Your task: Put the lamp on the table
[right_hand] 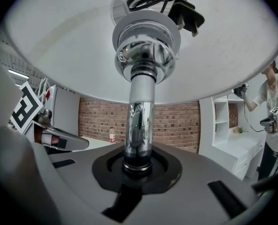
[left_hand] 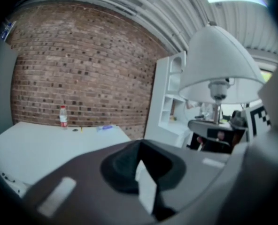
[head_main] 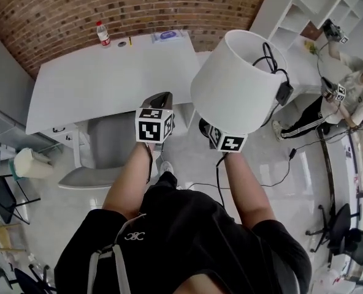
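I read the lamp (head_main: 236,81) as a plain white shade over a mirror-bright chrome stem (right_hand: 140,125), with a black cord (head_main: 273,60). The table (head_main: 95,84) is white, the brick wall (head_main: 108,5) is mottled red-brown, and the clear bottle (head_main: 103,34) has a red cap and label. The marker cubes (head_main: 152,127) show black squares on white.

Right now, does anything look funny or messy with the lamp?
Yes. The lamp has its black cord and plug stuffed into the top of its white shade instead of hanging down. It is up in the air, its shiny pole clamped in the right gripper.
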Demonstrator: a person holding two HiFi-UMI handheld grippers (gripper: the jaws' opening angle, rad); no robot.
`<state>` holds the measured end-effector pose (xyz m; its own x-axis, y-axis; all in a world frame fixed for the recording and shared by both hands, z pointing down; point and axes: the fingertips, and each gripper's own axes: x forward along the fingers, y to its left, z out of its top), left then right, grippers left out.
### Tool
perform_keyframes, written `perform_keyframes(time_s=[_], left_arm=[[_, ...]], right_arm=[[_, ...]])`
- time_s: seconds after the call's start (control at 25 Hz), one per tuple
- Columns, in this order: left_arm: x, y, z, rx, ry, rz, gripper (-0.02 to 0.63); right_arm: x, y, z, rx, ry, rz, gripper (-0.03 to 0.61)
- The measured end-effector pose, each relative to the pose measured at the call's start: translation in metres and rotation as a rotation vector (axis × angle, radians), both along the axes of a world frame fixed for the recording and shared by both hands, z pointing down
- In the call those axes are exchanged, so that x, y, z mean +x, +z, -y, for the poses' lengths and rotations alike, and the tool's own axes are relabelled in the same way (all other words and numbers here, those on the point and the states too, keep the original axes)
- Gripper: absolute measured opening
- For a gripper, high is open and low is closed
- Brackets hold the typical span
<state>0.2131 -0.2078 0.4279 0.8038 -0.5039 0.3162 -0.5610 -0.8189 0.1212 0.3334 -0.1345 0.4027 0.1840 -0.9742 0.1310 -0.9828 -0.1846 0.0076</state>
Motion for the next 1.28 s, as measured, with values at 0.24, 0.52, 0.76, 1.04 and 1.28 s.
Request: perform_keyframes(time_s=[0.24, 0.52, 0.76, 1.04, 1.28], left_arm=[[0.012, 0.009, 0.092, -0.04, -0.048, 0.012, 0.0], [0.015, 0.024, 0.183, -0.07, -0.097, 0.022, 0.0], [0.017, 0.029, 0.249, -0.1, -0.128, 0.013, 0.0], [0.018, 0.043, 0.28, -0.114, -0.173, 0.02, -0.001], [0.013, 0.053, 0.299, -0.118, -0.221, 0.051, 0.0]], right_arm=[[0.021, -0.005, 0.101, 0.001, -0.041, -0.003, 0.023], [0.025, 0.005, 0.203, -0.007, -0.09, -0.012, 0.023], [0.033, 0.006, 0.28, -0.008, -0.106, -0.021, 0.023], [0.056, 0.035, 0.333, -0.038, -0.104, -0.004, 0.023], [0.083, 0.039, 0.37, -0.016, -0.089, 0.002, 0.023]])
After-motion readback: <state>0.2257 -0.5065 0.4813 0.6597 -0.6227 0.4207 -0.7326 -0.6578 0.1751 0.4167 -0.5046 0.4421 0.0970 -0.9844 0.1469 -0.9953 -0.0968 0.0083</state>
